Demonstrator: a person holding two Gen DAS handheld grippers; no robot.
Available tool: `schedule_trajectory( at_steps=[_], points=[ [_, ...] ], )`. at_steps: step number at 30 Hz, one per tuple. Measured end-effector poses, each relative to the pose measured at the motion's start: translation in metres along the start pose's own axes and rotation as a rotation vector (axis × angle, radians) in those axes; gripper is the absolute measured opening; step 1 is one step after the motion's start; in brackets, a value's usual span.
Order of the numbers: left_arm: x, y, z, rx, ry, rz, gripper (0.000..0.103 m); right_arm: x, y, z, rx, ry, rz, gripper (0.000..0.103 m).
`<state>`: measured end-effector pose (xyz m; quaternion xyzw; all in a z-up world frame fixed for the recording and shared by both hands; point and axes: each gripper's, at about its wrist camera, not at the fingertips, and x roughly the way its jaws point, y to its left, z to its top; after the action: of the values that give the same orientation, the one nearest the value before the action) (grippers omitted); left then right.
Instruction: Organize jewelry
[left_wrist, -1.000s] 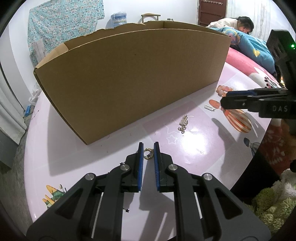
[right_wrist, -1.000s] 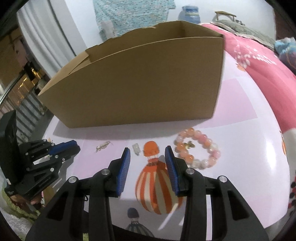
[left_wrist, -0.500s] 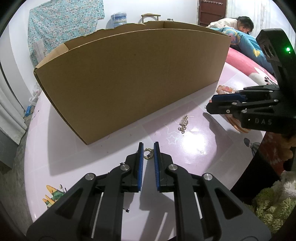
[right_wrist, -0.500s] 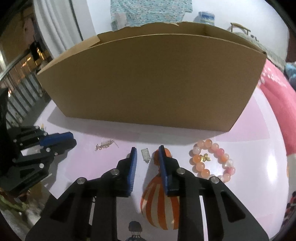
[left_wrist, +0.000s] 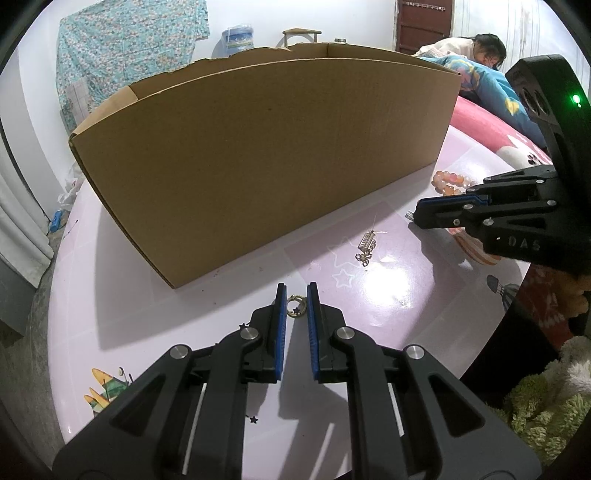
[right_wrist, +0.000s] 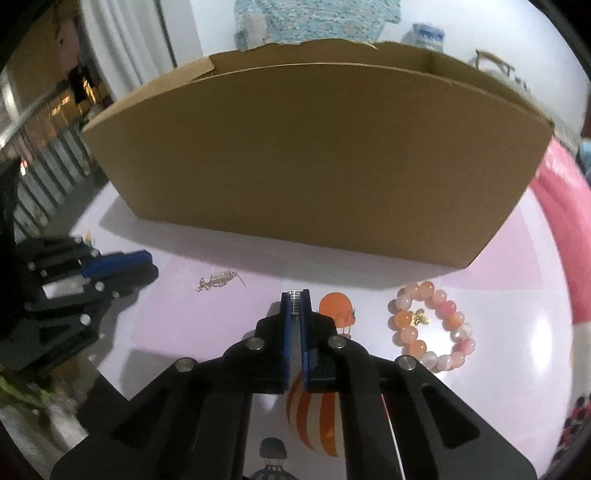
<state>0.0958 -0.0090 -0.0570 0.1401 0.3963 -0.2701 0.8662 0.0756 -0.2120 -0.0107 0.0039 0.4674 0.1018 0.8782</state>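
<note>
In the left wrist view my left gripper (left_wrist: 295, 300) rests its tips on the pink table (left_wrist: 388, 295), shut on a small gold ring (left_wrist: 295, 307). My right gripper (right_wrist: 294, 295) is shut on a small ribbed silver piece (right_wrist: 294, 303) at its tips, just above the table; the left wrist view shows this gripper (left_wrist: 415, 218) from the side. A gold leaf-shaped piece (right_wrist: 218, 280) lies loose between the two grippers. To the right of my right gripper lies an orange and pink bead bracelet (right_wrist: 430, 328) with a gold charm. The left gripper (right_wrist: 147, 263) shows at the left of the right wrist view.
A large open cardboard box (left_wrist: 258, 166) stands on the table right behind the jewelry. The table's edge runs close on the right (left_wrist: 509, 295), with a green plush thing (left_wrist: 546, 406) below. A person (left_wrist: 487, 48) lies on a bed at the back right.
My right gripper moved left over the silver piece, came down a little, and its jaws closed from wide apart onto it. The left gripper and the ring have not moved.
</note>
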Motion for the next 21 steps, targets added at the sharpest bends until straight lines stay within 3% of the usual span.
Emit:
schedule_trajectory(
  at_steps=[16,21],
  points=[
    [-0.003,-0.001,-0.001,-0.006,-0.003,0.003,0.01,-0.033,-0.018,-0.012,0.044,-0.056,0.034,0.002],
    [-0.003,-0.002,-0.002,-0.005,-0.004,0.005,0.01,-0.034,-0.019,-0.013,0.052,-0.03,0.046,0.005]
  ],
)
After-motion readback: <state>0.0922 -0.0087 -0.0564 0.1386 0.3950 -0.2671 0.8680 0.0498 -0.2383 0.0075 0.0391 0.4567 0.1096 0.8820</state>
